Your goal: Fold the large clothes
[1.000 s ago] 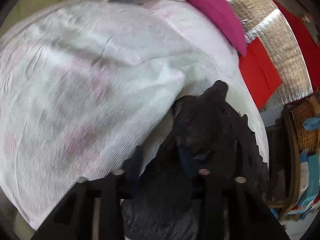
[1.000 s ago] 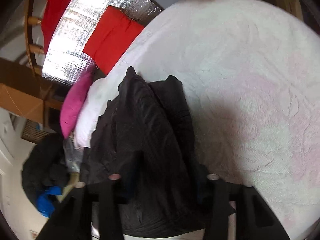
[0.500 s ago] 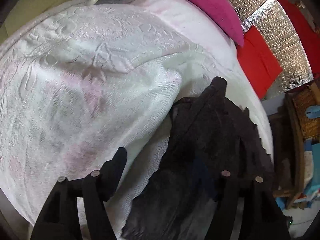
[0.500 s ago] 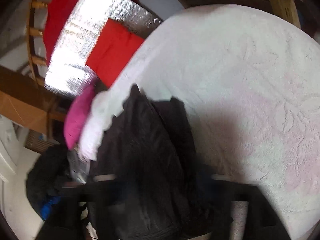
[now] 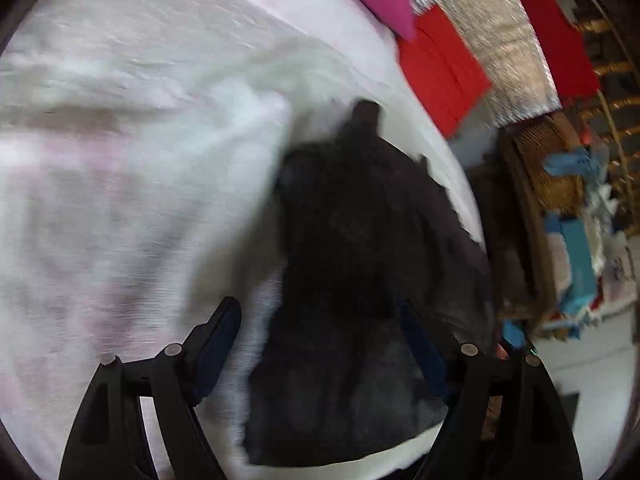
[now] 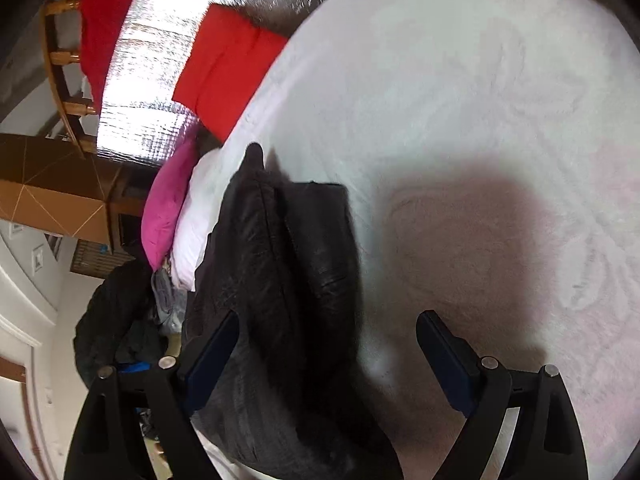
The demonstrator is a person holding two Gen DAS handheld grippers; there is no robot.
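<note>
On the near edge of the white textured bedspread (image 6: 460,92) lies one black quilted jacket (image 6: 276,280), folded into a long bundle with a pointed tip toward the far side. Its left flank overhangs the mattress edge; to its right, broad bare bedspread is free for movement. Left gripper (image 5: 320,344): jaws wide apart, jacket between the fingers, nothing clamped. Right gripper (image 6: 326,350): jaws wide apart, left finger over the jacket, right finger over bare bedspread, holding nothing. Count beyond the bed: one magenta pillow (image 6: 168,208), two red cloth pieces (image 6: 224,80), one silver foil panel (image 6: 160,60). Left wrist view is motion-blurred; jacket detail is unreadable there. The jacket's near end is cut off by the frame in the right wrist view.
</note>
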